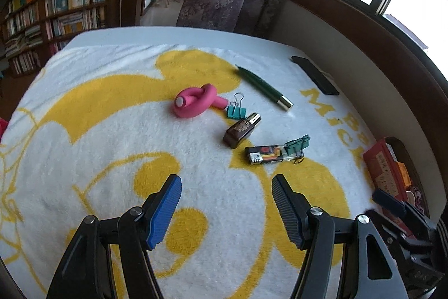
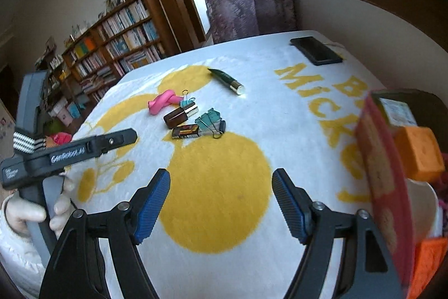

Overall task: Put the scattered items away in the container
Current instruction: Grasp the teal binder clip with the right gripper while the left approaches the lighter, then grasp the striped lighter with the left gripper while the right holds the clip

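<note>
Items lie clustered at the far middle of the towel; the container stands at the right edge. Left claw and right claw both hang apart and empty. Better to take the near lighter first, with the fingers across its narrow sides.

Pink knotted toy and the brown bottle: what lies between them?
A teal binder clip lies between the pink knotted toy and the brown bottle; clearest in the left wrist view.

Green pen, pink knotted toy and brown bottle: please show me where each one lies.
green pen [image 1: 263, 84], left wrist view, middle of barrel
pink knotted toy [image 1: 196, 101], left wrist view, the knot
brown bottle [image 2: 176, 116], right wrist view, its brown body
</note>
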`<state>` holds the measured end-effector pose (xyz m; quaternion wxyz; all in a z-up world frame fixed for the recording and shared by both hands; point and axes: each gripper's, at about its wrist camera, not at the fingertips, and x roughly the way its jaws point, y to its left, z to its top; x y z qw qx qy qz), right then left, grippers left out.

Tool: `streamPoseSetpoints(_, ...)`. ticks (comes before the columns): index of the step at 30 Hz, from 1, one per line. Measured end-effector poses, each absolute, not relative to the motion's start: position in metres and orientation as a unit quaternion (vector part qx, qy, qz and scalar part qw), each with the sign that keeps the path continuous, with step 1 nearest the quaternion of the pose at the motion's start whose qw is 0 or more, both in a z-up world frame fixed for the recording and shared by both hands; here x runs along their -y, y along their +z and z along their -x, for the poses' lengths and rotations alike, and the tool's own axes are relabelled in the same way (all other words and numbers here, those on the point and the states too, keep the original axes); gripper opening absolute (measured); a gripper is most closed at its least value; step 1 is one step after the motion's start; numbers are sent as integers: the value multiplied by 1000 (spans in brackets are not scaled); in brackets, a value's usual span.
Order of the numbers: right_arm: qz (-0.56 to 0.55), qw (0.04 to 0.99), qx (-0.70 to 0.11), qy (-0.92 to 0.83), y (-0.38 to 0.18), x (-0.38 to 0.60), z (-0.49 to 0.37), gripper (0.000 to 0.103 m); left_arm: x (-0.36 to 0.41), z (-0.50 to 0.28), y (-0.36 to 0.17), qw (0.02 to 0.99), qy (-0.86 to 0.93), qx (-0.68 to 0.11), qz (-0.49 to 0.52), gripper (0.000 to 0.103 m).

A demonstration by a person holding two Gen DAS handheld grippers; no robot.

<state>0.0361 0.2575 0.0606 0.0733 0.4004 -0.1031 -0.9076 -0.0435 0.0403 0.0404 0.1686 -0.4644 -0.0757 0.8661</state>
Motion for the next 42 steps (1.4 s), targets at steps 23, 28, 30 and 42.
streamPoseSetpoints(23, -456, 59, 33, -887, 18, -213, 72, 47, -42, 48, 20, 179, 855, 70, 483, 69)
streamPoseSetpoints(28, -444, 38, 64, -893, 24, -236, 64, 38, -44, 48, 16, 178, 853, 66, 487, 69)
streamPoseSetpoints(30, -438, 33, 81, -895, 28, -247, 56, 38, -45, 48, 16, 177, 853, 64, 487, 69)
streamPoseSetpoints(42, -409, 17, 134, -903, 36, -288, 14, 38, -78, 46, 26, 178, 853, 53, 487, 78)
